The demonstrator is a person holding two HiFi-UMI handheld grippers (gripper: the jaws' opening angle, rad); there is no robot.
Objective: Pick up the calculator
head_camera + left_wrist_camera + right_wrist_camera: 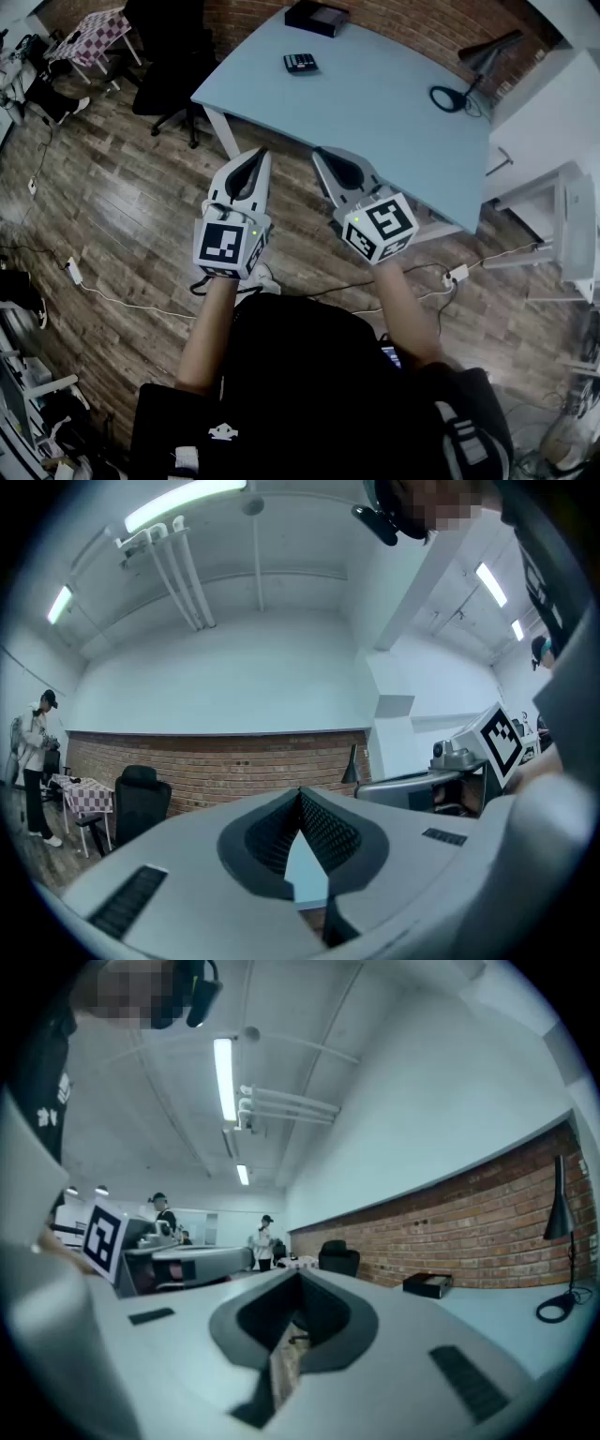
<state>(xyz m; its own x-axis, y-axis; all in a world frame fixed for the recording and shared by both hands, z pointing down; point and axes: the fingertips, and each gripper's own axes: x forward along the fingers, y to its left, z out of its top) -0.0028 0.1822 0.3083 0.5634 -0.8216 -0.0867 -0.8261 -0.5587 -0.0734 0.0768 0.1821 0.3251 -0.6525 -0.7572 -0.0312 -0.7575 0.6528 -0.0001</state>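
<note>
Calculator (300, 63) lies flat on the light-blue table (375, 122), toward its far left corner. It's near a black box (317, 16) at the far edge and neither gripper touches it. Left gripper (258, 155) and right gripper (323, 153) are held side by side and level, close to the table's near edge, well apart from the calculator. Left gripper view: jaws closed tip to tip, nothing btwn them. Right gripper view: same, jaws together and empty. Desk lamp (483, 56) stands on the table's right side. Office chair (169, 66) sits on the wood floor (122, 216), left of the table.
</note>
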